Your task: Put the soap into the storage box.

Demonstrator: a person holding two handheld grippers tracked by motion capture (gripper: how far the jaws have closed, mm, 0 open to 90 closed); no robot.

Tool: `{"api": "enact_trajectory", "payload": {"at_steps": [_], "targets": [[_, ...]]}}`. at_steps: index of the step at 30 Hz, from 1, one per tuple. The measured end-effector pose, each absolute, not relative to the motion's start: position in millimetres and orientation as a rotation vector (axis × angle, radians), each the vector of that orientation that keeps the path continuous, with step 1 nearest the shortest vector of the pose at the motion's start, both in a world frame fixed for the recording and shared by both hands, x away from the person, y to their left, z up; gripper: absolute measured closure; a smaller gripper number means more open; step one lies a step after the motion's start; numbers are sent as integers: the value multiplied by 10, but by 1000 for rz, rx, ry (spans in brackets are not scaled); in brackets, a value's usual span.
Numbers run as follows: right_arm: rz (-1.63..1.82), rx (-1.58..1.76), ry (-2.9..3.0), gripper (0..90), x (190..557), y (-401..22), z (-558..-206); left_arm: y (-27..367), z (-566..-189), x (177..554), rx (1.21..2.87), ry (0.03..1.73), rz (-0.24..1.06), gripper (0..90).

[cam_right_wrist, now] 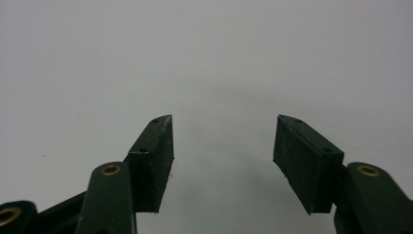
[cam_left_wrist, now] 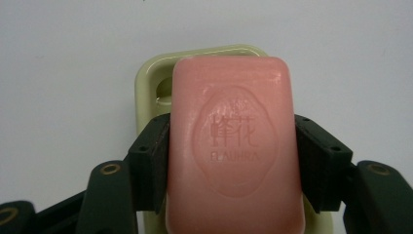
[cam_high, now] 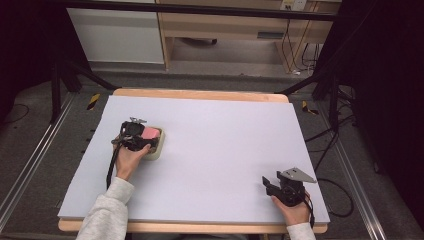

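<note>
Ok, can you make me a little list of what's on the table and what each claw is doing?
table: white table top
soap: pink soap bar, stamped with a logo
dish: pale green soap dish, under the soap, on the table's left side
left claw: left claw shut on the soap, one pad on each long side
right claw: right claw open, nothing between its pads, near the table's right front corner

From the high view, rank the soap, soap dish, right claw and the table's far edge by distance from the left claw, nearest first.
1. Soap: gripped in the left claw.
2. Soap dish: directly under the soap.
3. Table's far edge: beyond, up the view.
4. Right claw: across the table, near its front right corner.
</note>
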State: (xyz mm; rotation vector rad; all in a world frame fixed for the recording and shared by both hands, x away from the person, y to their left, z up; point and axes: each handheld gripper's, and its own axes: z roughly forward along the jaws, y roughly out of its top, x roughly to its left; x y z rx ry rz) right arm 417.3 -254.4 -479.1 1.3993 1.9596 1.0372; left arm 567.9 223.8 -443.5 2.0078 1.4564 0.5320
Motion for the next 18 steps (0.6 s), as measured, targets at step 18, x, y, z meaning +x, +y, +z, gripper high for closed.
{"api": "enact_trajectory", "payload": {"at_steps": [18], "targets": [[1038,1395,1959,398,4172,-2545,-4791,2206,-4500,5682,2028,1461,541,371]]}}
